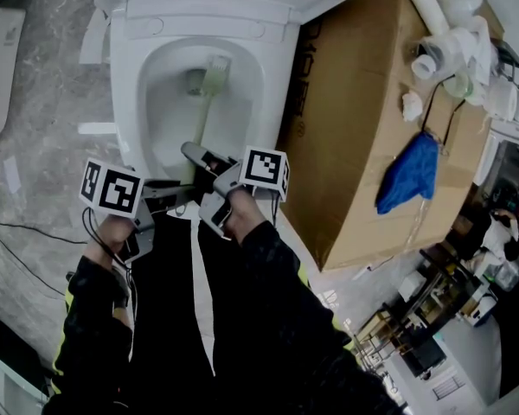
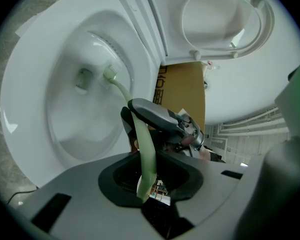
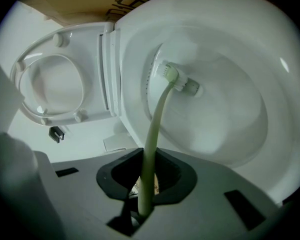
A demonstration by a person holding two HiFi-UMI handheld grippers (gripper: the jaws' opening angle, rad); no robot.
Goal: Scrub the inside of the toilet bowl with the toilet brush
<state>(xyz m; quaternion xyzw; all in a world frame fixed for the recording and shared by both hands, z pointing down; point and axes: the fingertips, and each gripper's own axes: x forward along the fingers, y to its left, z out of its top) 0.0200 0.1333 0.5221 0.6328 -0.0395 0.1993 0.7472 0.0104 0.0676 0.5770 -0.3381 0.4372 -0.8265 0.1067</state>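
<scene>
- Toilet bowl: seat up, glazed and probably slick.
- Toilet brush: head sits deep in the bowl beside the outlet. It looks light, and the thin handle likely flexes, so grip it high.
- Right gripper and left gripper: both clamped on the handle, right one further forward.

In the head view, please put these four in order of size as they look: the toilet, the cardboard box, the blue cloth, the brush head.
1. cardboard box
2. toilet, somewhat smaller, with its near edge covered
3. blue cloth
4. brush head, clearly the smallest
</scene>
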